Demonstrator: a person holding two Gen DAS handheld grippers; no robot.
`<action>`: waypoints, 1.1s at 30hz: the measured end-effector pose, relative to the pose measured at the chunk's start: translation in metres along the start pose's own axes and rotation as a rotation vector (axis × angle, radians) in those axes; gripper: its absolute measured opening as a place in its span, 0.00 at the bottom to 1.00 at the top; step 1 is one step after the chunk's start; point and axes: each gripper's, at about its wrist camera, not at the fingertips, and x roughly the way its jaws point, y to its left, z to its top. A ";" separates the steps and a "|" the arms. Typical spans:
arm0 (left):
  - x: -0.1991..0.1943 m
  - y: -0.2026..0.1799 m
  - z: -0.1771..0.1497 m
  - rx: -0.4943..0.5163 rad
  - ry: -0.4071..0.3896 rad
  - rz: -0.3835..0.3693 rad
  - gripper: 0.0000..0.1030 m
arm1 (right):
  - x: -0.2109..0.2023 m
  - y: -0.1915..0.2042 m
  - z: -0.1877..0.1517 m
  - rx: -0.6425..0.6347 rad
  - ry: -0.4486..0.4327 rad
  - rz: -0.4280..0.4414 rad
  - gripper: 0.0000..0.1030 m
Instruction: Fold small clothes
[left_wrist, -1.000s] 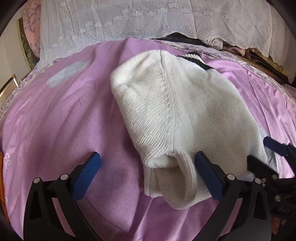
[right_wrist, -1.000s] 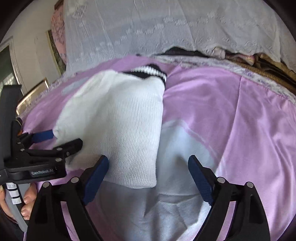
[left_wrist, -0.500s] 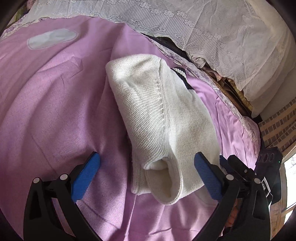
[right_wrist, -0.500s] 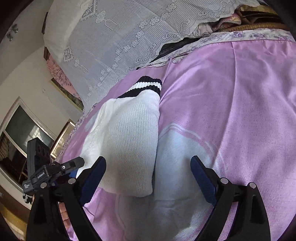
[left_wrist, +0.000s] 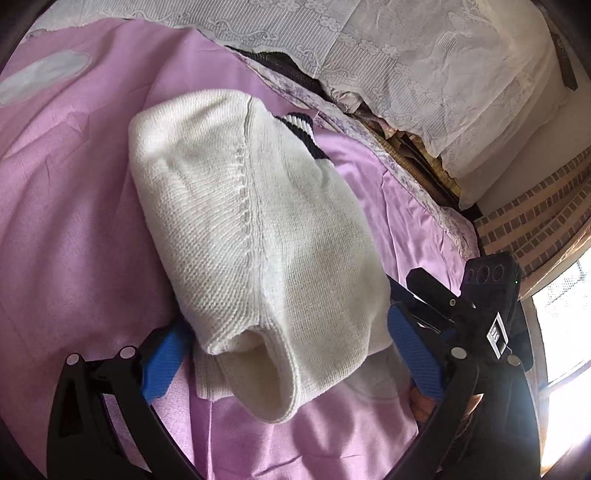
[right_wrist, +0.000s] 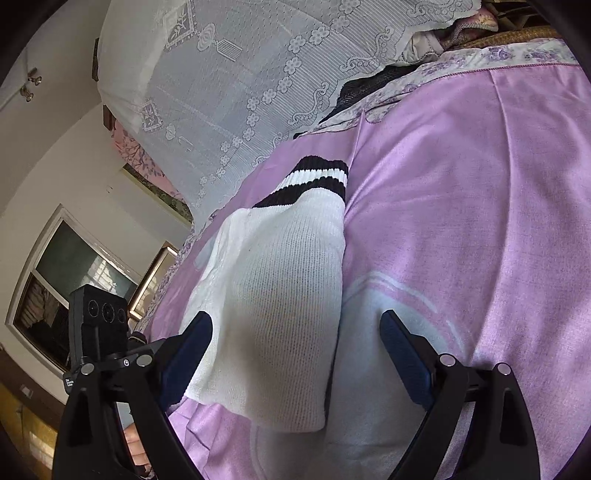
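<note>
Left wrist view: folded cream-white knit sweater with black-and-white striped ribbed trim (left_wrist: 258, 229) lies on the glossy lilac bedspread (left_wrist: 74, 240), roughly mid-bed, long axis running away from the camera. Striped trim at the far end, a rolled sleeve opening at the near end, hanging between the blue pads. Left gripper (left_wrist: 288, 365) has its jaws spread wide, one pad on each side of the sweater's near edge; left pad is touching or tucked just under the knit, can't tell which, nothing pinched. Right gripper (left_wrist: 417, 295) sits at the sweater's right edge, its tips hidden behind the left gripper's pad

Right wrist view: same sweater (right_wrist: 280, 295), near edge overhanging between the pads. Right gripper (right_wrist: 295, 354) jaws spread too, left pad against the knit, right pad well clear over a pale print on the bedspread (right_wrist: 480, 221). Left gripper's body shows at lower left. White lace cover (right_wrist: 240, 74) drapes over the pile behind the bed; window (right_wrist: 66, 288) at left
</note>
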 end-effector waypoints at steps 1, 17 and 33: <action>0.003 0.001 0.001 0.001 0.008 0.018 0.95 | 0.001 0.001 -0.001 -0.003 0.005 -0.001 0.90; 0.036 -0.001 0.020 0.094 0.010 0.155 0.96 | 0.037 -0.009 0.028 0.056 0.033 0.005 0.84; 0.042 -0.006 0.026 0.179 -0.029 0.186 0.86 | 0.081 -0.006 0.050 0.017 0.112 0.030 0.65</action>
